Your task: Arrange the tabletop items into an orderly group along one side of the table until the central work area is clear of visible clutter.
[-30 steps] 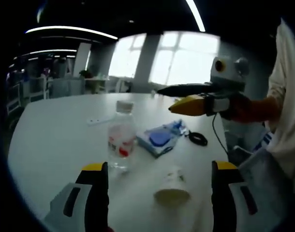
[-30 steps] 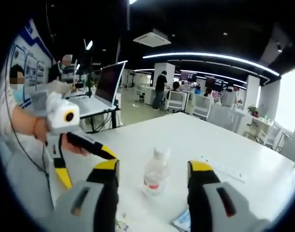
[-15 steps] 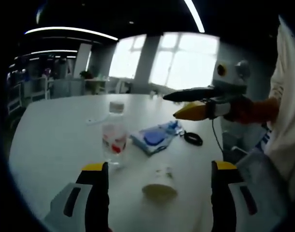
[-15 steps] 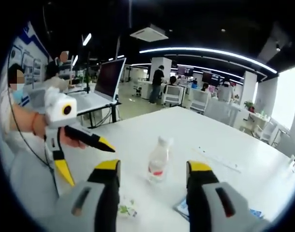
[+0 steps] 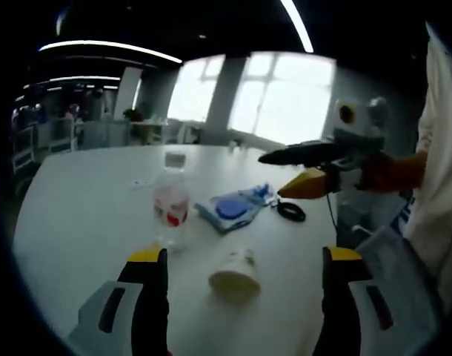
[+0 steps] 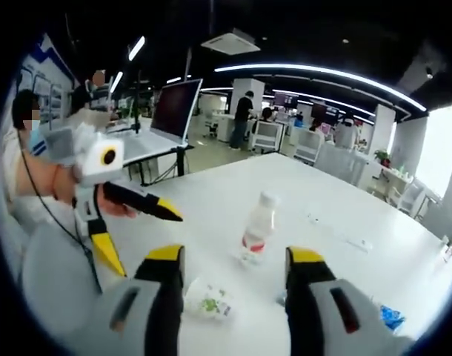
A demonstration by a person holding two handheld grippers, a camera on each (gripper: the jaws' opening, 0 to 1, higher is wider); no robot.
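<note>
I have both tools hanging above the white table (image 5: 78, 215) with nothing taken up yet. My left hand-held gripper (image 5: 241, 259) has its jaws spread wide and empty, aimed at the paper cup (image 5: 233, 270) lying on its side between them in that view; I judge that cup the nearest candidate for a first pick. My right hand-held gripper (image 6: 230, 259) is likewise spread and empty, looking toward the clear bottle (image 6: 258, 228) with the red label, which stands upright near the middle of the table.

The clutter sits loosely together: bottle (image 5: 171, 205), then the blue packet (image 5: 230, 211) just beside it, then a black cable loop (image 5: 290, 211) nearer the table edge (none of it lined up along a side yet, so the job looks barely begun).

The left gripper view gives me the packet and cable plainly, and my right tool (image 5: 304, 170) entering with jaws apart. The right gripper view instead shows the cup's printed side (image 6: 208, 300), a pale strip (image 6: 357, 242) lying farther along the table, and my left tool (image 6: 141, 233).
</note>
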